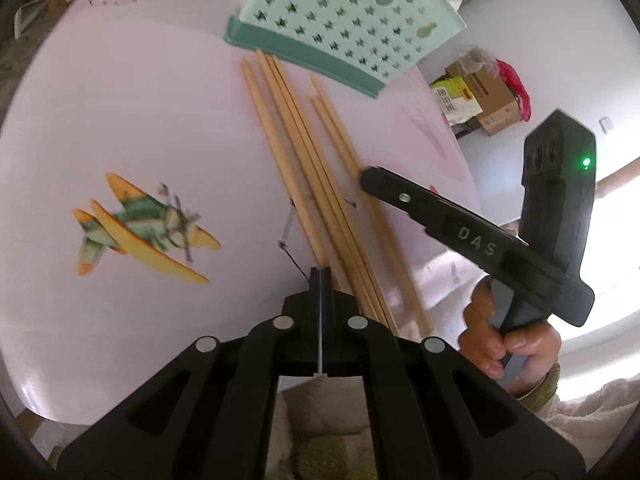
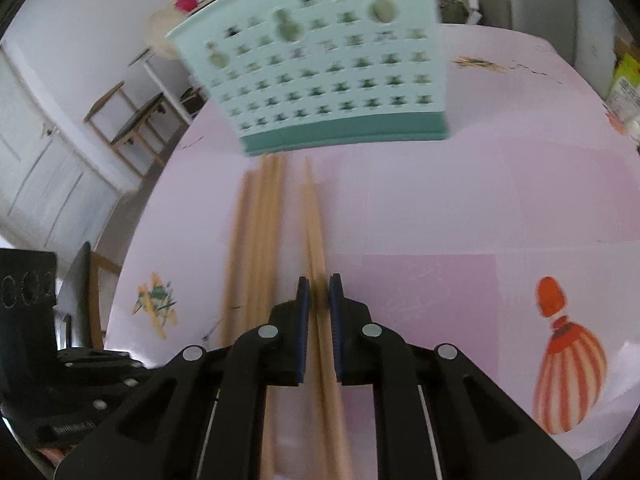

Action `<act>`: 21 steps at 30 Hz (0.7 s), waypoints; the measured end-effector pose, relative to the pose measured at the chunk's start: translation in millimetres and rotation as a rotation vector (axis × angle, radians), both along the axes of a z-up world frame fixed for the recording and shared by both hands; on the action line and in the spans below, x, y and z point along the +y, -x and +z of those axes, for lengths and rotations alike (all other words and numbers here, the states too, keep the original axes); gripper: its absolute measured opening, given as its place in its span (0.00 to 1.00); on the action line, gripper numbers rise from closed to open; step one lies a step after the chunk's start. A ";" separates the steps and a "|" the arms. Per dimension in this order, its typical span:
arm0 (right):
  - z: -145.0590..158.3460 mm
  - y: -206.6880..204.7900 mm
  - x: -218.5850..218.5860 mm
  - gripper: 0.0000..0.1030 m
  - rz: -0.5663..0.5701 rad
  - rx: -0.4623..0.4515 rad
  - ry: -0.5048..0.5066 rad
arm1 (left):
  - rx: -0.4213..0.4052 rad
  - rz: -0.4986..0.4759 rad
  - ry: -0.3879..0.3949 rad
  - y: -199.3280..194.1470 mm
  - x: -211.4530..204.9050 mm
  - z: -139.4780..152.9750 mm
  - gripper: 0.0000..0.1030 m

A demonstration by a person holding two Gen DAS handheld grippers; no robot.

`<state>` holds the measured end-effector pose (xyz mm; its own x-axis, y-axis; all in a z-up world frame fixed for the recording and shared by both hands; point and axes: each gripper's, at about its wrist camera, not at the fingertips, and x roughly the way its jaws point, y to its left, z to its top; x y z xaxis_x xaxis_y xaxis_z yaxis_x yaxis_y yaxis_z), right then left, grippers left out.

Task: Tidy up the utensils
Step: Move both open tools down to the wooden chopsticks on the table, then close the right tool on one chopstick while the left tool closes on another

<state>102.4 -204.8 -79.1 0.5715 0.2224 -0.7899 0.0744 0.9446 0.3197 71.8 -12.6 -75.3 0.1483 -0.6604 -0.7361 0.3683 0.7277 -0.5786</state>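
Several wooden chopsticks (image 1: 312, 168) lie side by side on the pink tablecloth (image 1: 140, 120), tips toward a mint-green perforated utensil holder (image 1: 340, 16). My left gripper (image 1: 320, 276) is shut and empty at the near ends of the left bundle. My right gripper (image 2: 319, 292) is narrowly open, its jaws on either side of the right pair of chopsticks (image 2: 316, 232). It also shows in the left wrist view (image 1: 368, 178), tip down on that pair. The holder (image 2: 320, 72) stands just beyond the chopstick tips.
An airplane print (image 1: 140, 228) and a striped red print (image 2: 568, 360) mark the cloth. Cardboard boxes (image 1: 480, 96) sit past the table's right edge. A wooden chair (image 2: 132, 120) stands off the left edge.
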 end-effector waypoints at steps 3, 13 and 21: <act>1.4 2.6 -11.9 0.10 -0.030 0.000 -0.004 | -0.039 0.016 -0.018 -6.0 2.0 6.2 0.02; 9.4 13.3 -26.2 0.11 -0.044 -0.029 0.025 | -0.185 0.026 -0.145 -20.7 -11.4 22.3 0.22; 7.7 9.1 -24.8 0.11 -0.002 -0.029 0.057 | -0.265 0.016 -0.240 -26.1 -32.9 22.9 0.26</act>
